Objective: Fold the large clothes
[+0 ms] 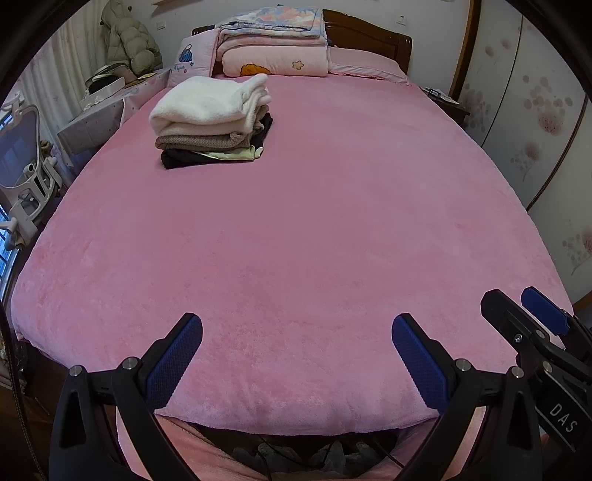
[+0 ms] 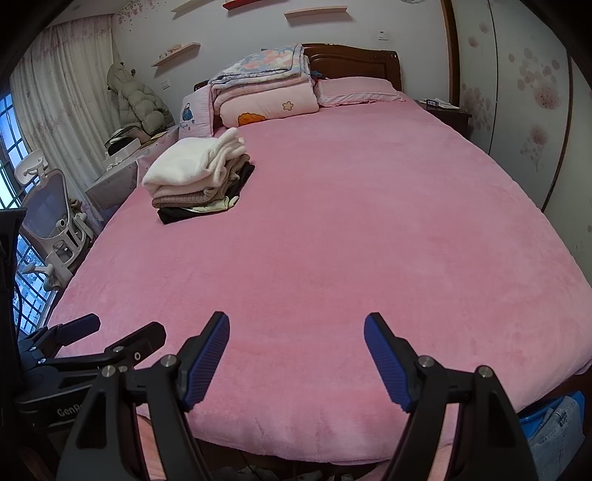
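Trouble is likeliest at the folded stack point(image 1: 212, 122) on the bed point(image 1: 296, 229), which could topple if another garment lands askew, while left tongs point(image 1: 296, 355) and right tongs point(image 2: 296, 355) gape wide, holding nothing.

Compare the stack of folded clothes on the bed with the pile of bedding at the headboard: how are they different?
The stack of folded clothes is low, with a white top over beige and black layers; the pile of bedding is taller and wider, pink with a floral quilt on top. The clothes lie out on the pink bed cover; the bedding sits against the headboard. Both are neatly folded.
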### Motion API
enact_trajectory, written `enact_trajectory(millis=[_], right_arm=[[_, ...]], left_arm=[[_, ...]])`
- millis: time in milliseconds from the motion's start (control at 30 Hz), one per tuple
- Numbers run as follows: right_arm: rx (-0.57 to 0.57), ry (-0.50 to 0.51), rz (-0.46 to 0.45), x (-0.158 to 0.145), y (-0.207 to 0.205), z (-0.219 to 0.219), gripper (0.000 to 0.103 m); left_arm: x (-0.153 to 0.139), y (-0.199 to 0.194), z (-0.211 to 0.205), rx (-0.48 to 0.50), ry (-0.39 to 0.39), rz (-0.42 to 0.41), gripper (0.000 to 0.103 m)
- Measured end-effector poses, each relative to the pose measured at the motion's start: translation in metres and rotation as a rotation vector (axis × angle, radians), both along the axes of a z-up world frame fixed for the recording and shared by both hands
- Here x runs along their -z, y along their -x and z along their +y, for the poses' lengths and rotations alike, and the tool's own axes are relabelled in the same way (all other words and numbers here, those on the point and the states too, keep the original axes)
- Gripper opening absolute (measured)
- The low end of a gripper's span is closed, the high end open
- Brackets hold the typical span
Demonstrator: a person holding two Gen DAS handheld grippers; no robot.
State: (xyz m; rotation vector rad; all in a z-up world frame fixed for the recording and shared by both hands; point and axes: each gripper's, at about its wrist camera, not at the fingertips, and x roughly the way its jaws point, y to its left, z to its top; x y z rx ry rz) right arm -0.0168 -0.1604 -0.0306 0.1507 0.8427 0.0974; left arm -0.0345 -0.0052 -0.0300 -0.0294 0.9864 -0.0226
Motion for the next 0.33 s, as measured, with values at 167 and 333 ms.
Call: enact_trajectory(millis=[167,333], right_arm=[[0.0,-0.001,0.0,0.0001,0.0,-0.0003,0.076],[0.001,-0.002,0.001,0.0003,-0.0001,-0.0007,0.076]], left_arm=[[0.0004,-0.0018,0.0017,0.001,0.0,0.004,0.102],[0.0009,-0.0016,0.0025,0.002,0.002,0.008,0.102]])
